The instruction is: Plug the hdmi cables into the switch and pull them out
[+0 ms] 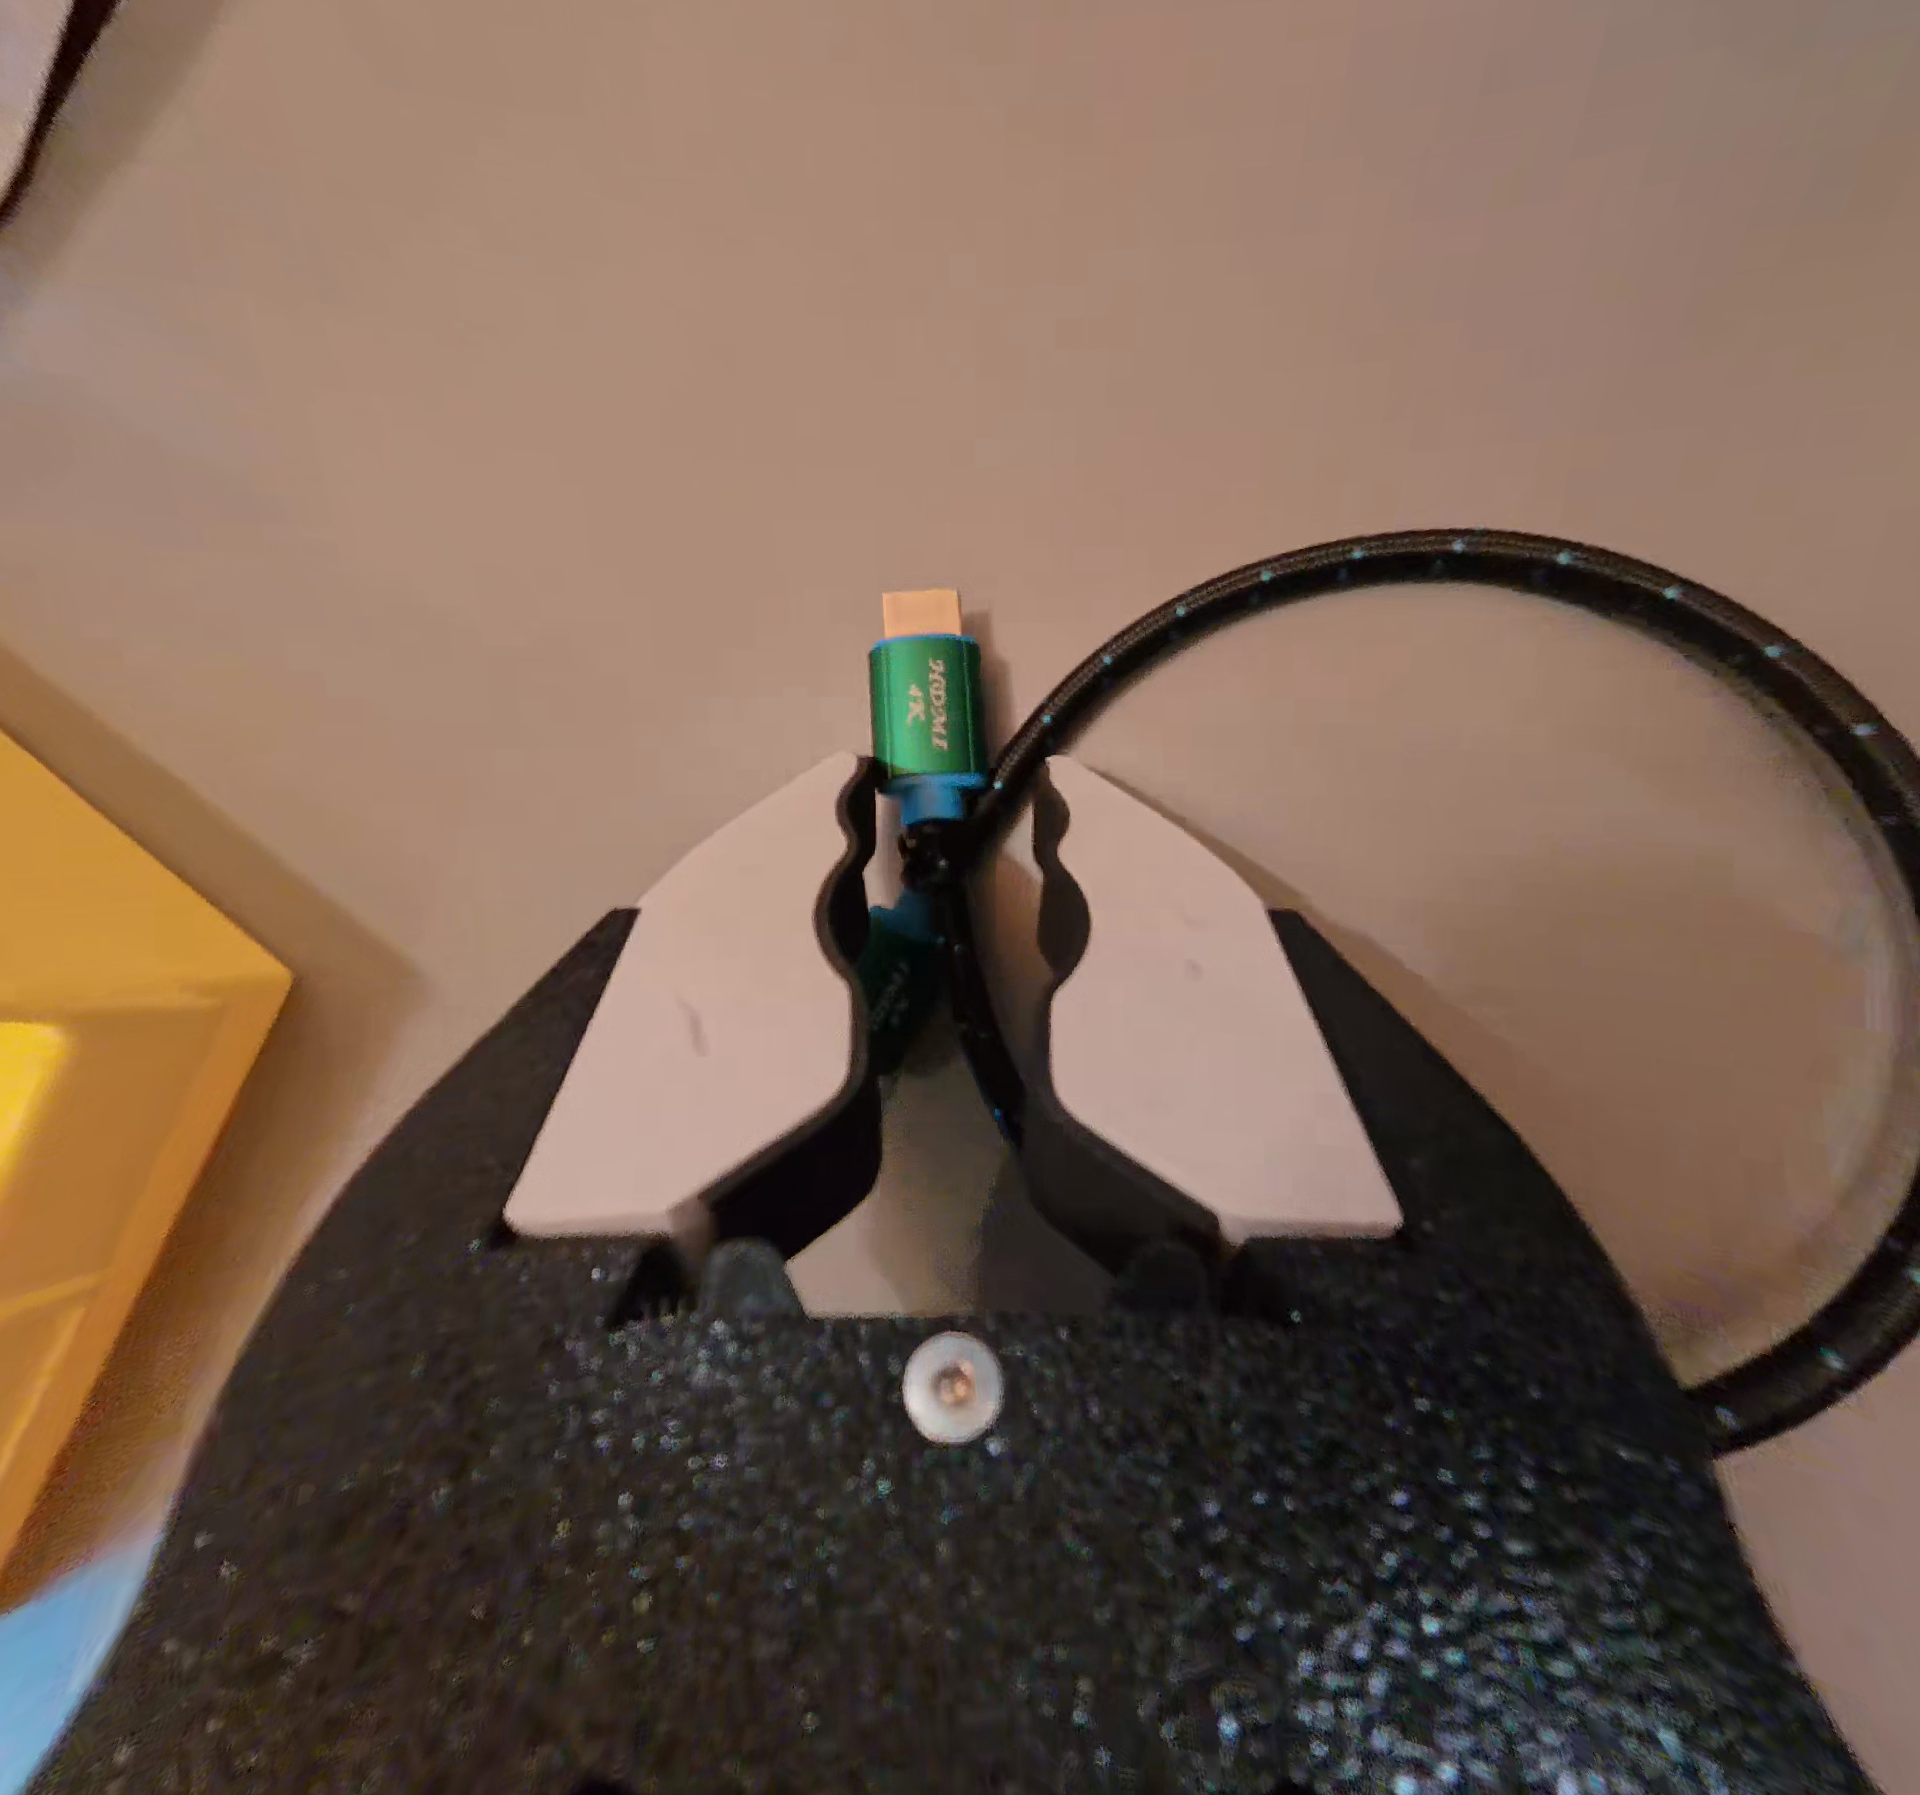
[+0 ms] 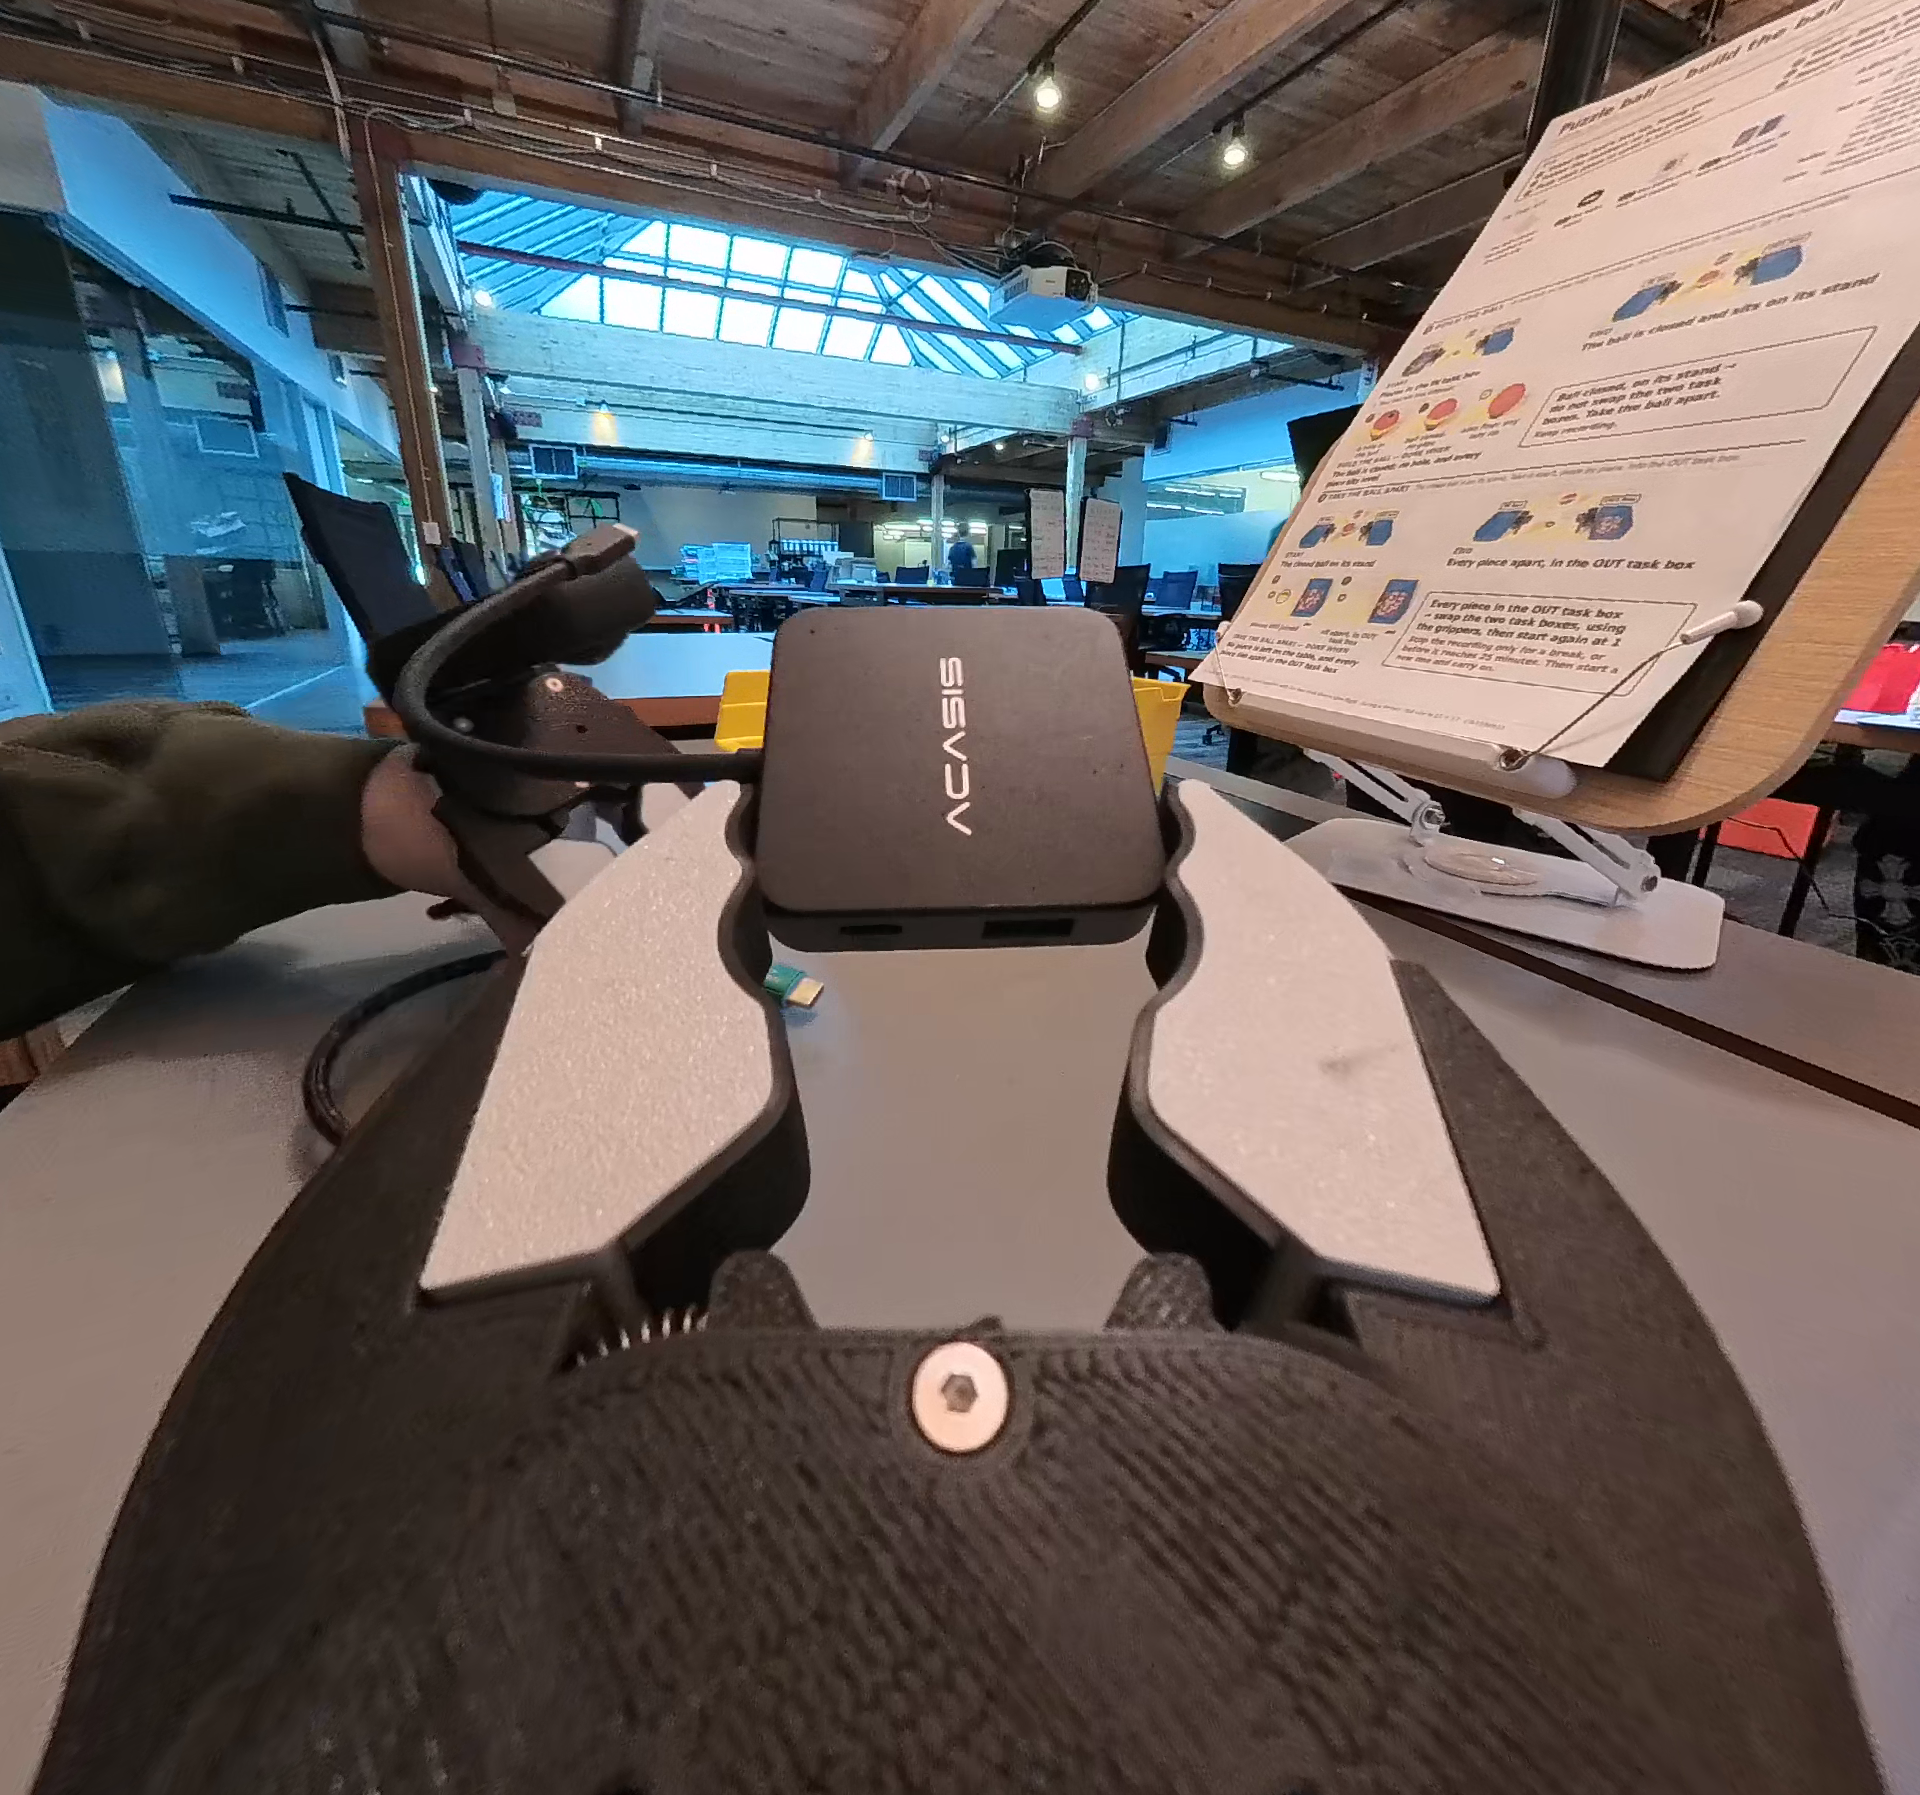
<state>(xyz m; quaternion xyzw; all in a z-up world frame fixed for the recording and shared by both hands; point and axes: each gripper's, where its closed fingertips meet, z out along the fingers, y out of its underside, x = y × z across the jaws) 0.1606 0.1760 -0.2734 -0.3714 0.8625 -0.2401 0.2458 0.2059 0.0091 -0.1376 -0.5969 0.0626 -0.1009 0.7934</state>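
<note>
In the left wrist view a green HDMI plug (image 1: 920,706) with a gold tip lies on the grey table, pointing away from me. Its black braided cable (image 1: 1558,582) loops off to the right. My left gripper (image 1: 951,774) is open just behind the plug, and the cable and a second green plug (image 1: 894,976) show between its fingers. My right gripper (image 2: 956,795) is shut on the black switch (image 2: 935,706) and holds it above the table, ports (image 2: 1023,930) facing me. The switch's own short cable (image 2: 447,665) curls left. A green plug (image 2: 795,987) lies under the switch.
A yellow box (image 1: 104,1018) stands at the left of the left wrist view. A hand (image 2: 405,831) holds the other gripper left of the switch. A yellow bin (image 2: 1158,706) sits behind the switch. A tilted stand with a printed sheet (image 2: 1558,498) is at the right.
</note>
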